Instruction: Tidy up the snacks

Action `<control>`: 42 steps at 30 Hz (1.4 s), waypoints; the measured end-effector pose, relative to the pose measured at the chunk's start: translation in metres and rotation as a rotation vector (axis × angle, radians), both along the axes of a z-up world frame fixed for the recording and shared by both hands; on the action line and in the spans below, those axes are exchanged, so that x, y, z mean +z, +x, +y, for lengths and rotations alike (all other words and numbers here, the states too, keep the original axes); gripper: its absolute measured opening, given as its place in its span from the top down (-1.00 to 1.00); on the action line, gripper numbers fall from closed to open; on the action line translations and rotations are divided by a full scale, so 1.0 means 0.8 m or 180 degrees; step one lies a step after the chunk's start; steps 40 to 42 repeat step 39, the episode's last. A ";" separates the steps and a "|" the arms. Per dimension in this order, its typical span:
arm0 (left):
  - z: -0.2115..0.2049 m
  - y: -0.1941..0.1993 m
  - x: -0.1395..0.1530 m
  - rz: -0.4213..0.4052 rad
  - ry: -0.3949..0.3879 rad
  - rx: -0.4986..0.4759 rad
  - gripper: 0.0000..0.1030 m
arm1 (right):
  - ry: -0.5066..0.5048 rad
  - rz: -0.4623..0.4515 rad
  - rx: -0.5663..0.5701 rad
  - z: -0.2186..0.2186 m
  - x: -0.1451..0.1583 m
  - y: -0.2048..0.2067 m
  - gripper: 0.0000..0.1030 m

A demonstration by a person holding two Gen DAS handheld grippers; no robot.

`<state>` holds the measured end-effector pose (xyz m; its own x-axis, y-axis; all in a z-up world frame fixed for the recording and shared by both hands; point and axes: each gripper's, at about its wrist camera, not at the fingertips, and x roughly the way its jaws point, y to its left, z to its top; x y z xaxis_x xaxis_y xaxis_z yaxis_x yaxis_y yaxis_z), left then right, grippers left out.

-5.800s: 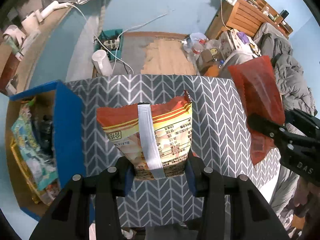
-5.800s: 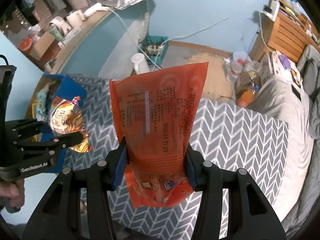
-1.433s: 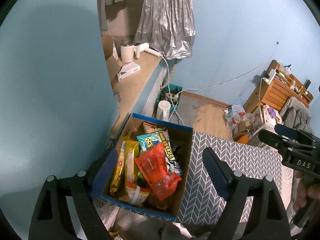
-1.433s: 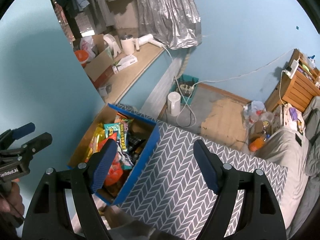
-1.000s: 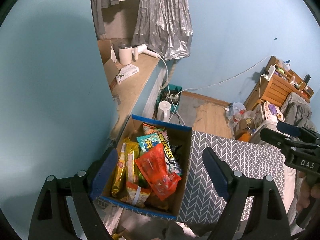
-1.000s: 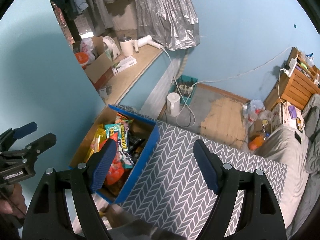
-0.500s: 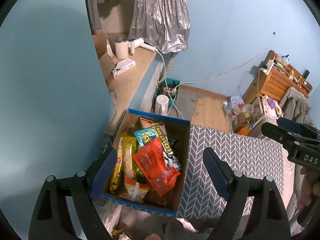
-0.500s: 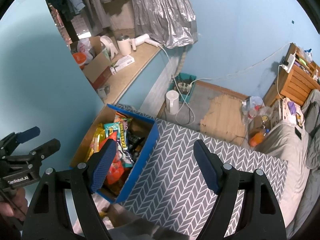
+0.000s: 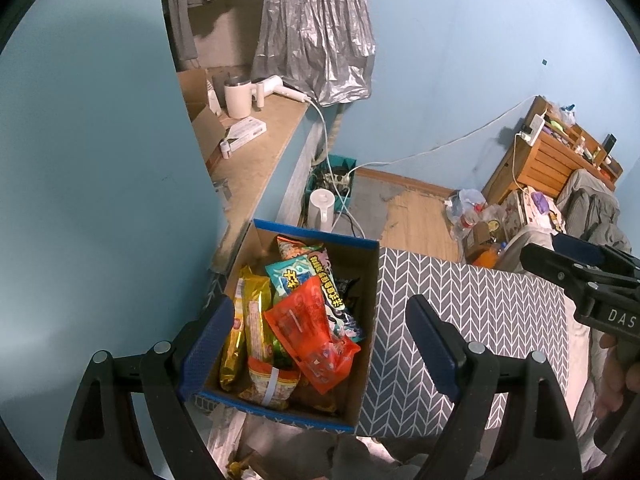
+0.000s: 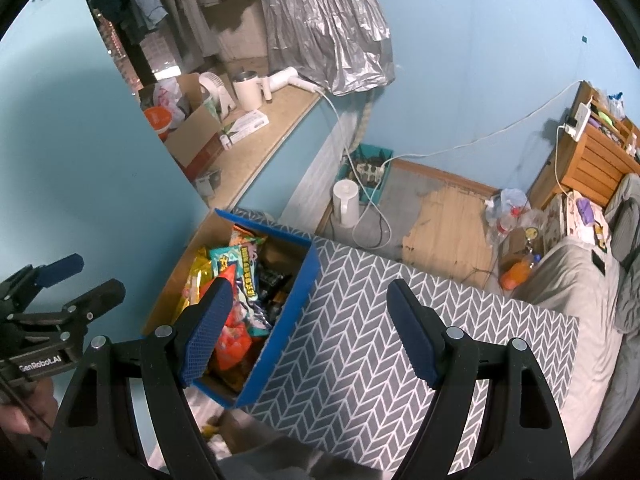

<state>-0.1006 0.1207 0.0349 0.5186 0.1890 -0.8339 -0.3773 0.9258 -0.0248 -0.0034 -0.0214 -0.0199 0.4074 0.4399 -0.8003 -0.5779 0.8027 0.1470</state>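
Both grippers hang high above the desk [image 10: 360,344], nothing in them! The left gripper [image 9: 320,344] is spread wide over the blue box [image 9: 366,320]; the right gripper [image 10: 308,324] gapes just as wide. The orange snack bag [image 9: 308,332] lies on top of the packets inside that box.

I counted one box [image 9: 362,280] with at least six snack bags: one red bag [image 9: 308,336], two yellow bags [image 9: 256,320], the rest partly hidden. One kettle [image 9: 321,210] stood on the floor.
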 end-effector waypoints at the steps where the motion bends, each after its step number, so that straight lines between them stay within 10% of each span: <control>1: 0.000 0.000 0.000 -0.0001 -0.0006 0.0003 -0.72 | 0.0000 -0.0002 -0.0007 0.001 0.000 0.000 -0.53; 42: 0.006 -0.003 -0.012 0.0070 -0.0104 0.0035 -0.74 | 0.0006 0.0042 -0.0074 0.009 -0.008 -0.007 -0.53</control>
